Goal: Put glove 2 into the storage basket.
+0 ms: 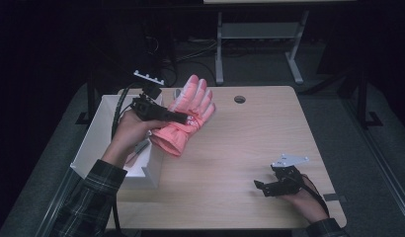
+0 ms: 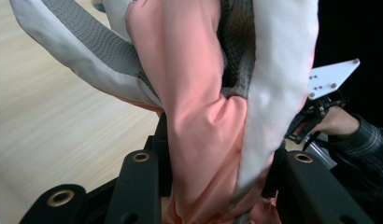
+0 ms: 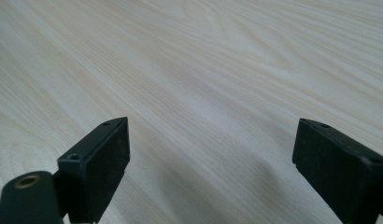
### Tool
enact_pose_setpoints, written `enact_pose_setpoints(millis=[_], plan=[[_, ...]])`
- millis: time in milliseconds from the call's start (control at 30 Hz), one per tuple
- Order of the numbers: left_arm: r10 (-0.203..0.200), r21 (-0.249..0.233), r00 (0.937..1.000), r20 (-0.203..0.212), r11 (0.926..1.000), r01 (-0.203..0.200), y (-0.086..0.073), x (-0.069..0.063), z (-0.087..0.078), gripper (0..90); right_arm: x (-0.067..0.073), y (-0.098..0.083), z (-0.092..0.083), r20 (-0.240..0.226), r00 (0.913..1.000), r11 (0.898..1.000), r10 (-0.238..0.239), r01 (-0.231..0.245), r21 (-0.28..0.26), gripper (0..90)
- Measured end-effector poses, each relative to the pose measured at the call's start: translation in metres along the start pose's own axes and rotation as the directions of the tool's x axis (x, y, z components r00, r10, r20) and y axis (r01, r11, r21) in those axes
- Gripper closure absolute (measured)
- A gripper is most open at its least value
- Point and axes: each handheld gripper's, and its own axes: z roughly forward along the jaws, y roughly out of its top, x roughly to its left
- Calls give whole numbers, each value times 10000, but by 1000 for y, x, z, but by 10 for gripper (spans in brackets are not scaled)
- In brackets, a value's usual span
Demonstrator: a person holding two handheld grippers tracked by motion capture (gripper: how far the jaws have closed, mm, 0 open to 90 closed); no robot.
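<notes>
Pink glove [image 1: 186, 116], grey-white palm.

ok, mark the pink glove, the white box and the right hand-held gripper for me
pink glove [image 1: 190, 106], high view, back of the palm below the fingers.
white box [image 1: 94, 136], high view, its left wall.
right hand-held gripper [image 1: 262, 187], high view, midway between its open jaw tips above the table.
</notes>
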Motion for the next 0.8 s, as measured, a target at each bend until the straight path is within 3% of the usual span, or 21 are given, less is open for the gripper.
enact_pose_setpoints(millis=[333, 567, 700, 800], plan=[[-544, -585, 9965, -638, 9970, 507, -13, 23, -42, 617, 0, 0, 0, 32, 10000, 10000, -79, 79, -8, 109], [-873, -893, 9927, -836, 9928, 798, -24, 37, -60, 617, 0, 0, 1, 31, 9999, 9999, -161, 160, 12, 109], [-1237, -1244, 9868, -1045, 9861, 1104, -32, 50, -71, 617, 0, 0, 0, 38, 9998, 9998, -188, 188, -47, 110], [-1673, -1500, 9776, -1280, 9776, 1477, -42, 65, -80, 617, -1, 0, 1, 39, 9997, 9997, -250, 250, 45, 109]])
